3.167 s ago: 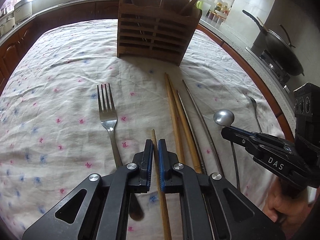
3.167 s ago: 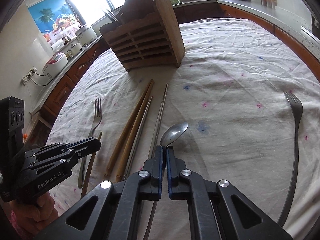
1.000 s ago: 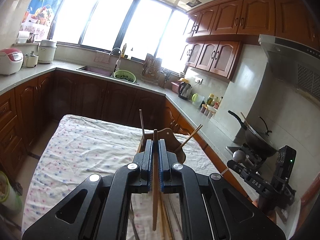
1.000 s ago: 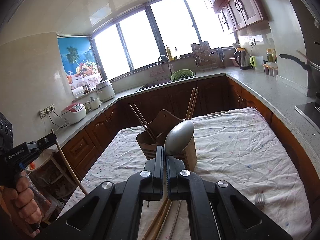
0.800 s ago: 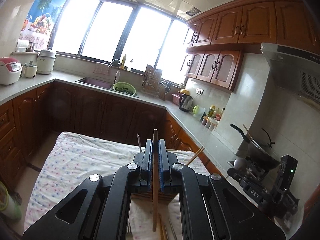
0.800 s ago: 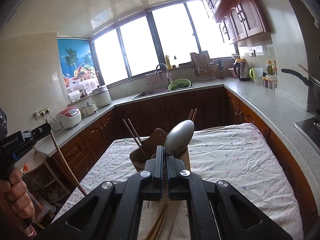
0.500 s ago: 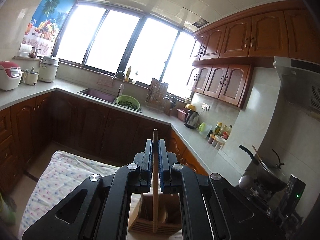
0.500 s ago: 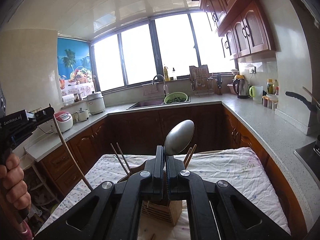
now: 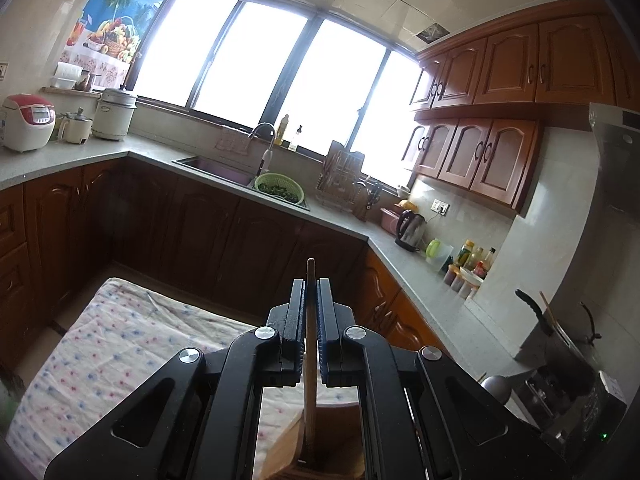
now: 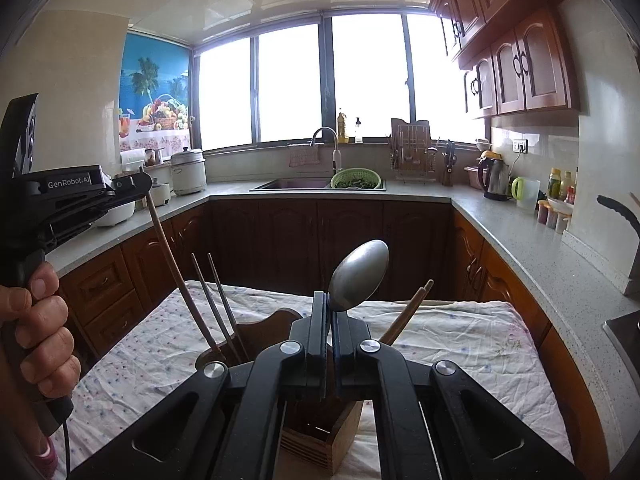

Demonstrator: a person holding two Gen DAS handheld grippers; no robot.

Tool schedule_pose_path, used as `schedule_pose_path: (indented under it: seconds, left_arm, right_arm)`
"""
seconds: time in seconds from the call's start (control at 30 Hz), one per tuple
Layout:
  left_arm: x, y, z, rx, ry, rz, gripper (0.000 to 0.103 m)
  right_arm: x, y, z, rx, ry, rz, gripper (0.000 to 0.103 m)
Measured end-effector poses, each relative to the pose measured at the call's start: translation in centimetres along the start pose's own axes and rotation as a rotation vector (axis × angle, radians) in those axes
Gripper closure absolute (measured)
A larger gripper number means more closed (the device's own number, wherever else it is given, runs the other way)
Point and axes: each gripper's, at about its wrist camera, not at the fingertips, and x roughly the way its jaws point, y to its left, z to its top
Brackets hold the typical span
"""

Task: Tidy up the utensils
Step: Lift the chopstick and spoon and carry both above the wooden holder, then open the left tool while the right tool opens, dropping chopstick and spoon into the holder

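While angled slightly down above holder [image 10: 320, 436], left gripper [image 9: 310, 308] pinches chopstick [image 9: 310, 360], right gripper [image 10: 331, 320] pinches spoon [image 10: 358, 276].

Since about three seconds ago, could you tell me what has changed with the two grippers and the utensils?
Both utensils were lifted off the table: the left gripper carried its wooden chopstick and the right gripper its spoon up to the wooden holder. Neither has been released. Both grips stayed shut; the holder's chopsticks and the tablecloth look unchanged.
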Motion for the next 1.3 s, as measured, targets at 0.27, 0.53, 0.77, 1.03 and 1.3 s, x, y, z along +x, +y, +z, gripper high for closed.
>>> schedule_pose_path:
  seconds: [0.27,0.53,0.77,1.03,1.3]
  left_arm:
    - [1.2,0.2,-2.7,0.028,0.052,0.01,0.099]
    - [2.2,0.2,-4.7,0.049,0.107,0.022,0.098]
    - [2.6,-0.5,-5.3,0.081,0.128,0.02,0.098]
    - [2.7,-0.5,-5.0,0.085,0.145,0.02,0.098]
    - [2.9,-0.6,-5.0,0.097,0.157,0.03,0.098]
  right_arm:
    - [1.7,-0.7,-2.2,0.039,0.067,0.009,0.101]
    - [3.1,-0.9,-3.4,0.066,0.12,0.02,0.101]
    - [3.9,-2.0,-4.2,0.102,0.15,0.027,0.101]
    - [4.1,-3.3,-4.2,0.16,0.172,0.051,0.1]
    - [4.0,-3.8,-4.3,0.183,0.178,0.057,0.096]
